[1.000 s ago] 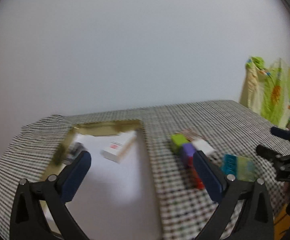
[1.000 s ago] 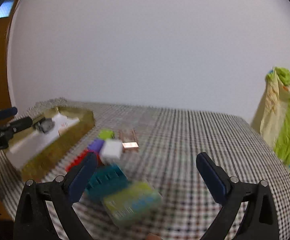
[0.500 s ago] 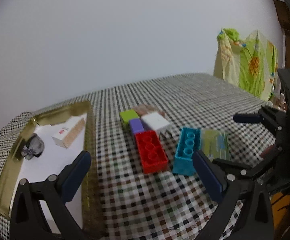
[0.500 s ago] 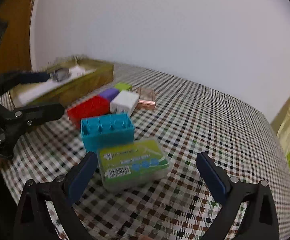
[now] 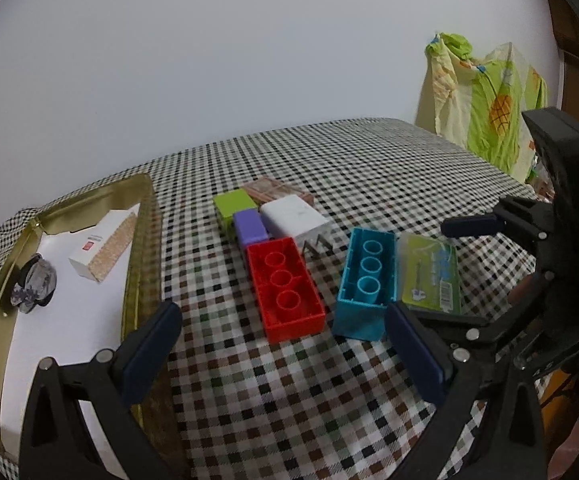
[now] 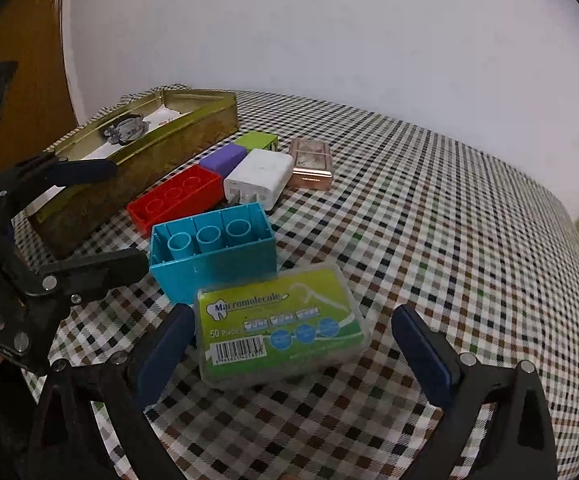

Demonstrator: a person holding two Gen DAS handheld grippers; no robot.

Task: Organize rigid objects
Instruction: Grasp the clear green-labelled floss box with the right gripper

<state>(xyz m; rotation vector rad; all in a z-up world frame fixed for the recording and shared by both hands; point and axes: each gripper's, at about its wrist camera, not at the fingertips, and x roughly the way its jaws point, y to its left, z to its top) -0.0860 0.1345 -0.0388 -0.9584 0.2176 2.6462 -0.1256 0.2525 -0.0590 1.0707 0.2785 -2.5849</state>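
Both grippers are spread wide, holding nothing. The right gripper [image 6: 289, 348] straddles the floss box [image 6: 279, 326], which touches the blue block [image 6: 213, 250]. The left gripper [image 5: 285, 356] hovers before the red block [image 5: 285, 288], beside the gold tray [image 5: 139, 248]. Checkered cloth [image 6: 449, 240] lies bare rightward.

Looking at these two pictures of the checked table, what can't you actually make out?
- Dark object in the gold tray: too small and blurred to identify, both views.
- White box label: too small, left view.
- Floss box barcode digits: too small, right view.
- Tray's near end: cut off by the left view's edge.
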